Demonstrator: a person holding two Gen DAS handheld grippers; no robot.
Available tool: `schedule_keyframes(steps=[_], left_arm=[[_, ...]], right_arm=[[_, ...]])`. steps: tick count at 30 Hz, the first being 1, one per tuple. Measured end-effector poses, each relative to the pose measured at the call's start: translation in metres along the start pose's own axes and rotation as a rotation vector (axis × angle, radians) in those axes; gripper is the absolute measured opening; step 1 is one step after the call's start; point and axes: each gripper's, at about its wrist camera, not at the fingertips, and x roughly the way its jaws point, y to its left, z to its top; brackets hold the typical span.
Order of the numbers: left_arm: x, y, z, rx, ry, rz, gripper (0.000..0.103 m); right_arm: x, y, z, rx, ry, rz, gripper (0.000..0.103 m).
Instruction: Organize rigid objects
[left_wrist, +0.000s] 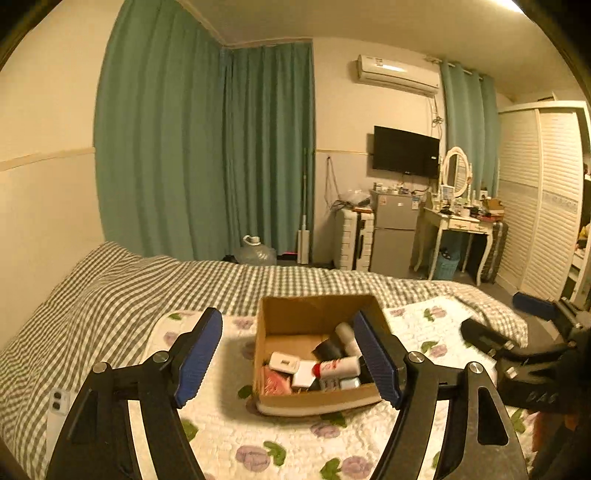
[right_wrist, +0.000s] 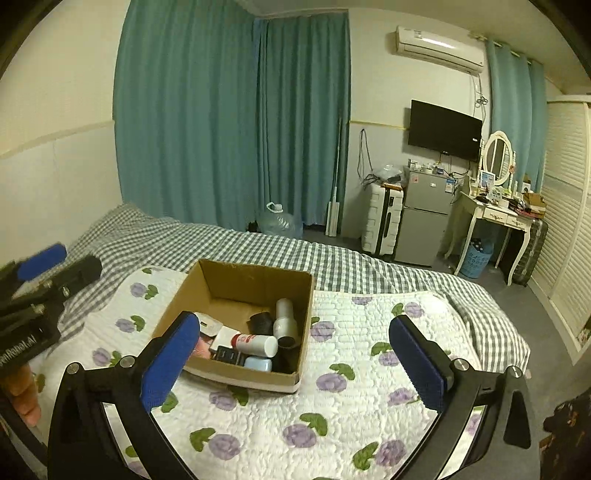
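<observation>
An open cardboard box (left_wrist: 266, 332) (right_wrist: 306, 295) sits on a floral quilt on the bed. It holds several small rigid items: a white bottle with a red band (left_wrist: 338, 367) (right_wrist: 256, 343), a white tube (right_wrist: 285, 317), a black cup (right_wrist: 261, 322), a white charger (left_wrist: 283, 362), and small boxes. My left gripper (left_wrist: 291, 356) is open and empty, held just before the box. My right gripper (right_wrist: 295, 362) is open and empty, above the quilt to the box's right. Each gripper shows in the other's view, the right (left_wrist: 532, 369) and the left (right_wrist: 40, 291).
A white phone (left_wrist: 57, 406) lies on the checked sheet at the left. The floral quilt (right_wrist: 369, 369) covers the bed's near part. Beyond the bed stand a water jug (right_wrist: 279, 221), suitcase (right_wrist: 382, 225), small fridge (right_wrist: 424, 218) and dressing table (right_wrist: 498, 214).
</observation>
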Motion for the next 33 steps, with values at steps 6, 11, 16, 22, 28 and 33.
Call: schedule_keyframes(steps=[6, 11, 16, 22, 28, 33], left_arm=[[0.001, 0.002, -0.048, 0.02, 0.017, 0.044, 0.077], [0.003, 0.002, -0.063, 0.036, 0.04, 0.006, 0.077], [0.003, 0.005, -0.067, 0.029, 0.053, -0.002, 0.077], [0.005, 0.008, -0.068, 0.011, 0.054, -0.001, 0.077], [0.005, 0.008, -0.068, 0.011, 0.061, -0.003, 0.077], [0.005, 0.008, -0.068, 0.01, 0.063, -0.001, 0.077]], right_arm=[[-0.012, 0.011, -0.034, -0.002, -0.108, -0.033, 0.103], [-0.003, 0.014, -0.054, 0.014, -0.085, -0.015, 0.103], [0.006, 0.02, -0.064, -0.008, -0.063, -0.025, 0.103], [0.01, 0.02, -0.07, -0.002, -0.042, -0.022, 0.103], [0.012, 0.021, -0.074, -0.002, -0.036, -0.025, 0.103], [0.012, 0.021, -0.075, -0.001, -0.033, -0.024, 0.103]])
